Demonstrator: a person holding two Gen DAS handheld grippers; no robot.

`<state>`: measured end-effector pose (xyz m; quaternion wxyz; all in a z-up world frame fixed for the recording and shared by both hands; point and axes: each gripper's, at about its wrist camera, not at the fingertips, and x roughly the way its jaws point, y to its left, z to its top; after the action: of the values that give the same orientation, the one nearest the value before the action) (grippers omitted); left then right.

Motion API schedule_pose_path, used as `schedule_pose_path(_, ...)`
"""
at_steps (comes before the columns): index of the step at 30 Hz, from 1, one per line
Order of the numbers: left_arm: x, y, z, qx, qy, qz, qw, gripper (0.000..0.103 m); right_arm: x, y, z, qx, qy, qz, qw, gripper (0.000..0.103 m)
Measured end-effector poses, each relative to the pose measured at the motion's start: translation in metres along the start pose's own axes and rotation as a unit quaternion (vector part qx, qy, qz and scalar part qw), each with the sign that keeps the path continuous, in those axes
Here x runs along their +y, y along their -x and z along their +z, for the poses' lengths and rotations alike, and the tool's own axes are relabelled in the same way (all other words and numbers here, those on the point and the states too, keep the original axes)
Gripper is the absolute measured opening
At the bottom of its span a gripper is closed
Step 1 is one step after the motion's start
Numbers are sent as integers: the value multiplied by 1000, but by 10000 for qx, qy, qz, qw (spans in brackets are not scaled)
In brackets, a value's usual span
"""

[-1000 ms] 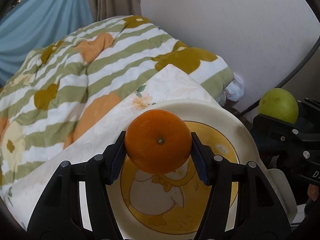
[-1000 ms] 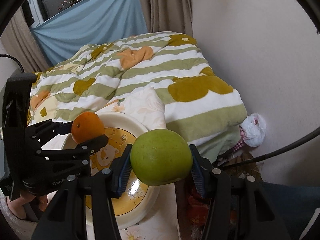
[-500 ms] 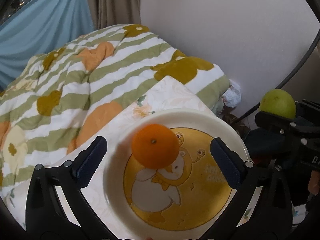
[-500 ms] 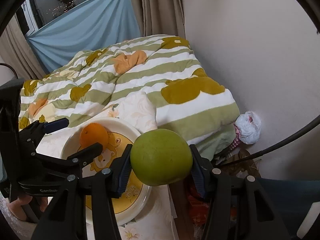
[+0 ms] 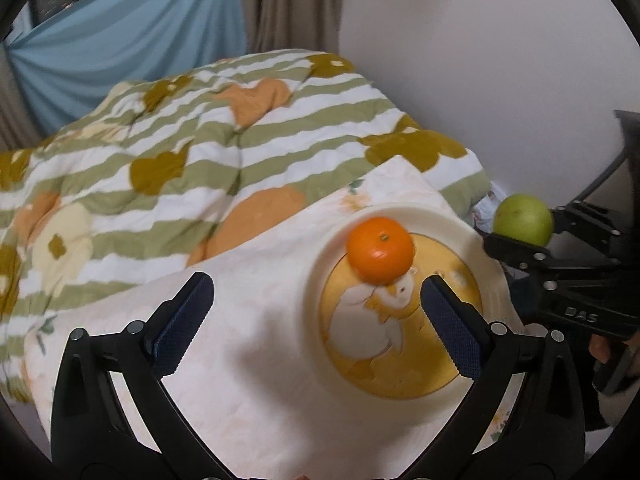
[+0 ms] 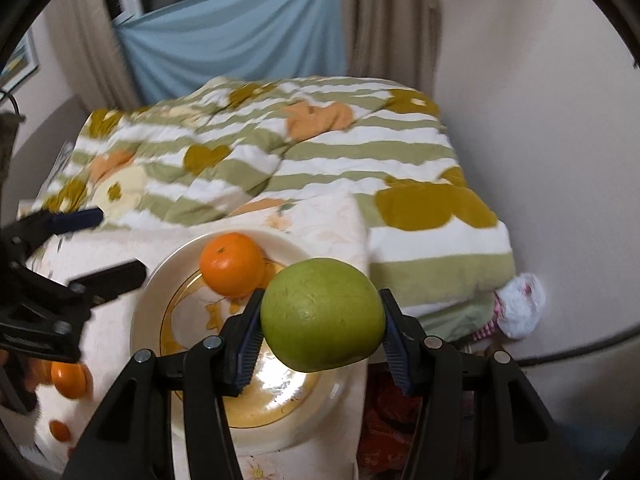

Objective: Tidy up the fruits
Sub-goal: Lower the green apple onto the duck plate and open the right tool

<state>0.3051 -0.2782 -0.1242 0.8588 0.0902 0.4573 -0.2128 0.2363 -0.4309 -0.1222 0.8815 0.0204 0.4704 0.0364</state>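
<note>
Orange [image 5: 380, 249] sits on plate [image 5: 404, 216], just past left claw [image 5: 316, 320], spread wide, nothing between. Right claw [image 6: 322, 330] pinches green fruit [image 6: 322, 314].

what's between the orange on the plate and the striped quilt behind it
In the right wrist view, only the plate's cream rim and a strip of pale floral cloth lie between the orange and the striped quilt.

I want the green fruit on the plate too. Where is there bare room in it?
The plate is bare in its near yellow half; the orange crowds the far rim. The right gripper holds the green fruit over its right edge.
</note>
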Motion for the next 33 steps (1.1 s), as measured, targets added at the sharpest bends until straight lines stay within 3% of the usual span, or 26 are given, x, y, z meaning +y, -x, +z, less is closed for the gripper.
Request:
schedule_pose_path(10,26,29,-30,-36,613,198,9979,103,23,-36,-6,182,1085,326,9934,50)
schedule_pose_path(21,29,34,-54,24,1030,282,9943,103,34,-54,-15,290,1846,111,9823,50)
schedule_pose_path(22,30,35,-56,27,1077,290,9938,103,34,-53,-16,265,1864,128,9820,52)
schedule_pose_path(24,31,36,-58,33,1190,271,9925,103,34,-48,-14,131,1835,177,9828,73)
schedule_pose_path(25,31,37,-59,38,1219,268,9922,103,34,-46,-14,53,1834,198,9828,93)
schedule_pose_path(26,31,38,-61,54,1243,280,9918,103,34,-43,-13,-18,1845,233,9826,101)
schedule_pose_path(33,28,47,-65,27,1292,405,9908,103,29,-34,-15,71,1663,203,9858,101)
